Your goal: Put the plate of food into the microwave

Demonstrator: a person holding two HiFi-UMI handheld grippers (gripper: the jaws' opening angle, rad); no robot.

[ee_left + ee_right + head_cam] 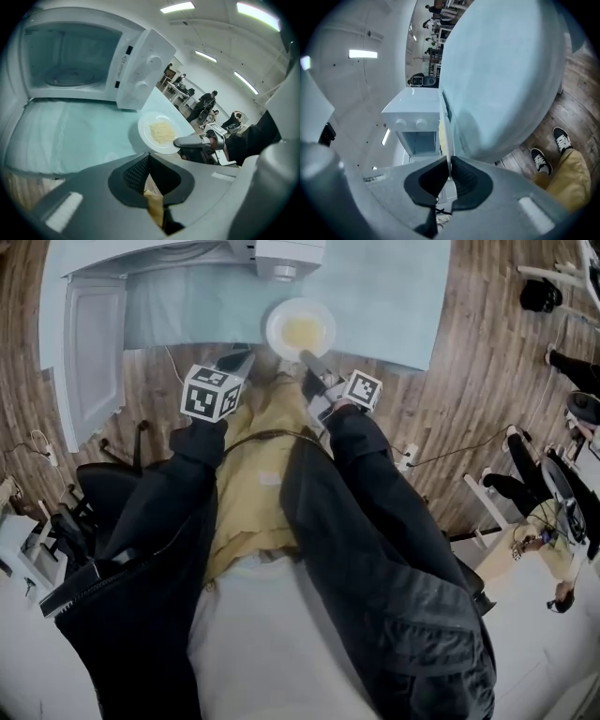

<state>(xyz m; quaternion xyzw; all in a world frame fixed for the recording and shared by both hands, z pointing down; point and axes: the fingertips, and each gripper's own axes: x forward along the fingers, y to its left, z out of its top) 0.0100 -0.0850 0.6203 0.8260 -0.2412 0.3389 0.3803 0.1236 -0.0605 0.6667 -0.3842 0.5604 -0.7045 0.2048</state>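
Observation:
A white plate with pale yellow food rests on the light blue tablecloth, in front of the white microwave. The microwave's cavity stands open, with its door swung out to the left. My right gripper is shut on the plate's near rim. In the right gripper view the plate runs edge-on between the pads. The left gripper view shows the plate with the right gripper clamped on it. My left gripper hovers left of the plate, shut and holding nothing.
The table's near edge lies just under both grippers. The person's legs and yellow trousers fill the foreground above a wood floor. Chairs and people are at the right.

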